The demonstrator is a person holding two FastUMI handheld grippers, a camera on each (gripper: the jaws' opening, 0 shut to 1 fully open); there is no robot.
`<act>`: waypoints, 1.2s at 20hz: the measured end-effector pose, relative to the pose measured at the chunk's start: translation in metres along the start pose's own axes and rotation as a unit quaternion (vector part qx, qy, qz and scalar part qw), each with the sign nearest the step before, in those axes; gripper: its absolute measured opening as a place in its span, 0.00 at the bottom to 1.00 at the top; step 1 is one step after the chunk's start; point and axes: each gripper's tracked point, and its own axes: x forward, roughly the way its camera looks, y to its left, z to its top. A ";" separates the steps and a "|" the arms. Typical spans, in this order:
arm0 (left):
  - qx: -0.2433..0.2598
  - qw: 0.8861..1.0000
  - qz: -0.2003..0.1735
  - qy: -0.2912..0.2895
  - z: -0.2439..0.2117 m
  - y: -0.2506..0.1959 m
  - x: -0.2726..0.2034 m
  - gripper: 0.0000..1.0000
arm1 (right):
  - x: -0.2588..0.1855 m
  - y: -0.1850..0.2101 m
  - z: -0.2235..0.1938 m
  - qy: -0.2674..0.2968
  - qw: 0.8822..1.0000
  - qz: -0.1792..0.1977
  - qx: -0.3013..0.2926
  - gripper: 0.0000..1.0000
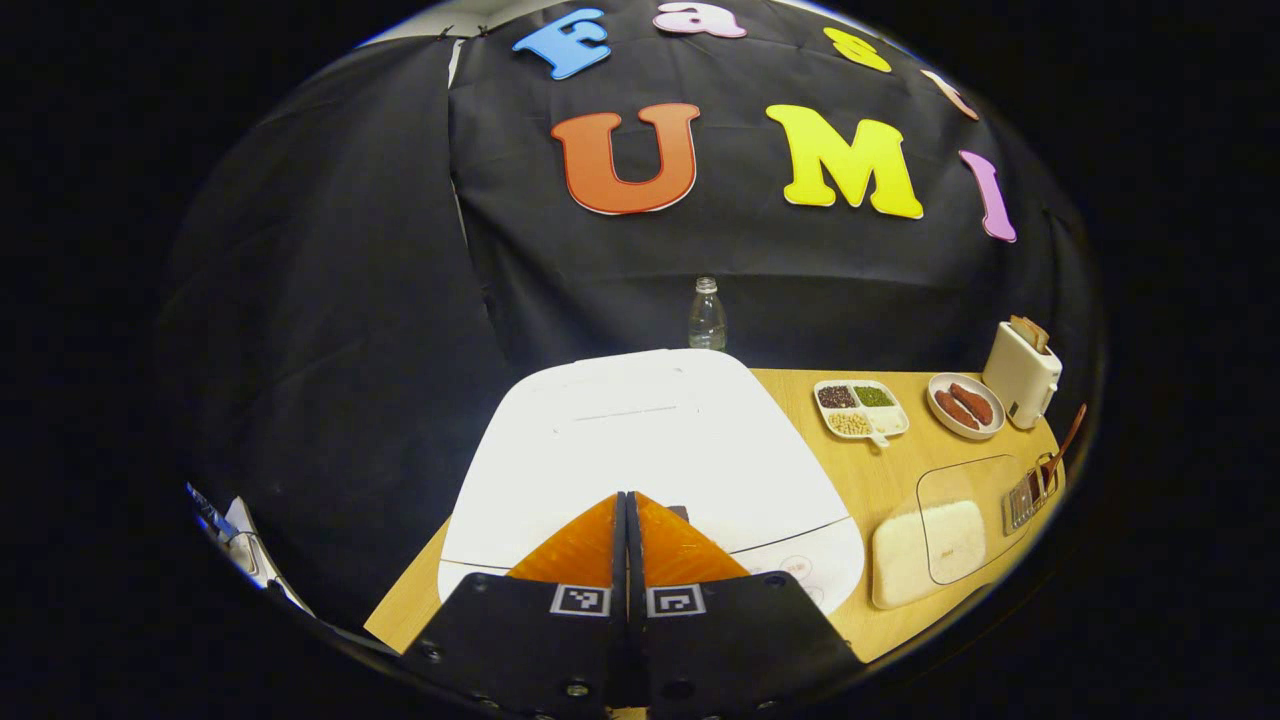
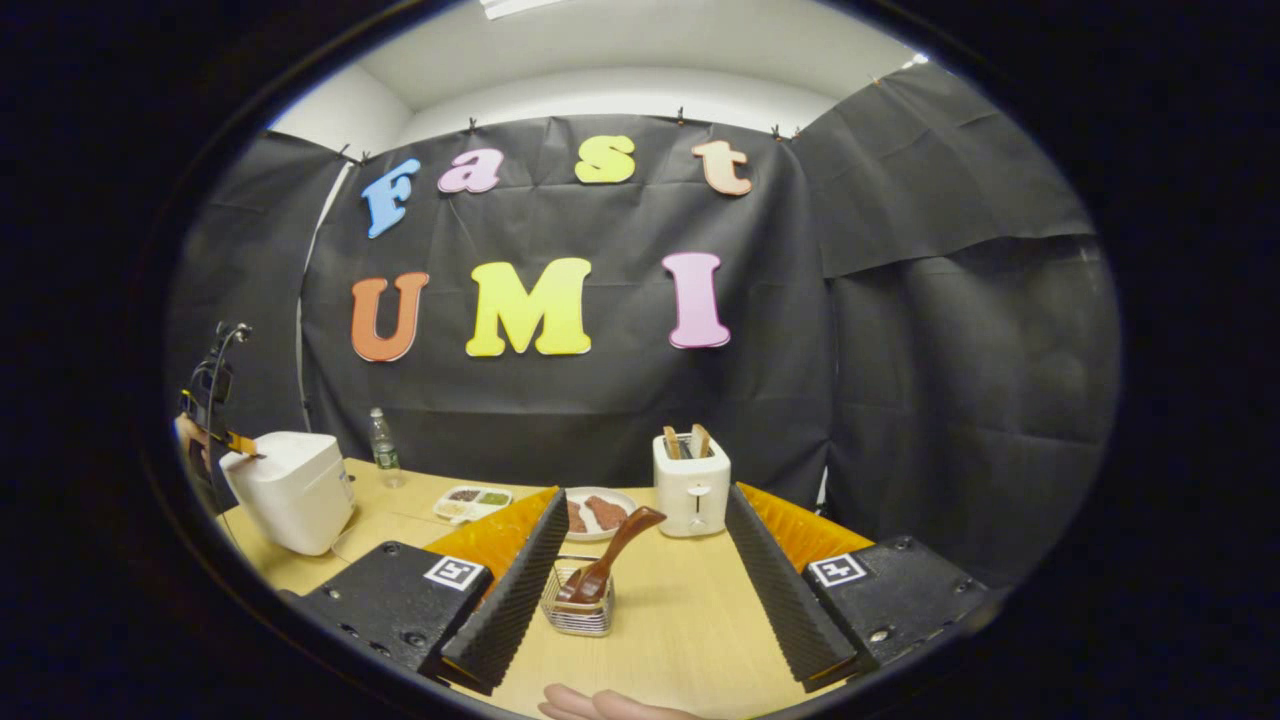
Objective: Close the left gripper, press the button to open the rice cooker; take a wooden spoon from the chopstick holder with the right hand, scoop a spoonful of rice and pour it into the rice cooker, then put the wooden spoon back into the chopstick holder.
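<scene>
The big white rice cooker (image 1: 650,450) sat in the middle of the left gripper view, its lid down. The left gripper (image 1: 630,515) hung over its front edge with both fingers pressed together and nothing between them. The fingers hid the cooker's button, so it was hard to say if they touched it.

The wooden table (image 1: 830,470) ran off to 3 o'clock. At 4 o'clock lay a flat white box of rice (image 1: 925,545) under a see-through lid, cut off at the picture's edge. Past it the wire chopstick holder (image 1: 1030,495) looked squashed and blurry, with the wooden spoon (image 1: 1068,440) leaning out.

At 2 o'clock stood a white toaster (image 1: 1022,375) with bread in its slots. Beside it was a plate (image 1: 965,405) with two reddish pieces of food, then a small tray (image 1: 862,408) with four cups of beans and grains. A clear bottle (image 1: 706,315) stood behind the cooker at 12 o'clock.

In the right gripper view, the right gripper (image 2: 640,580) had its fingers wide apart, holding nothing. The holder sat between them, nearer the left finger, with bare table toward the right finger. A bit of a hand (image 2: 600,705) peeked in at 6 o'clock.
</scene>
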 end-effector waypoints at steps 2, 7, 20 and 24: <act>0.001 1.000 0.006 0.004 0.000 0.000 0.000 0.00 | 0.001 0.000 -0.002 0.004 1.000 0.000 -0.001 1.00; -0.007 1.000 0.004 0.015 -0.004 0.002 0.002 0.00 | -0.001 0.000 -0.006 0.009 1.000 0.001 0.001 1.00; -0.001 0.994 0.066 -0.088 0.065 0.027 -0.016 0.15 | -0.006 -0.007 -0.010 0.016 1.000 -0.005 -0.008 1.00; -0.038 0.988 0.054 -0.141 0.089 0.037 -0.034 0.73 | -0.004 -0.006 -0.020 0.026 1.000 0.000 0.000 1.00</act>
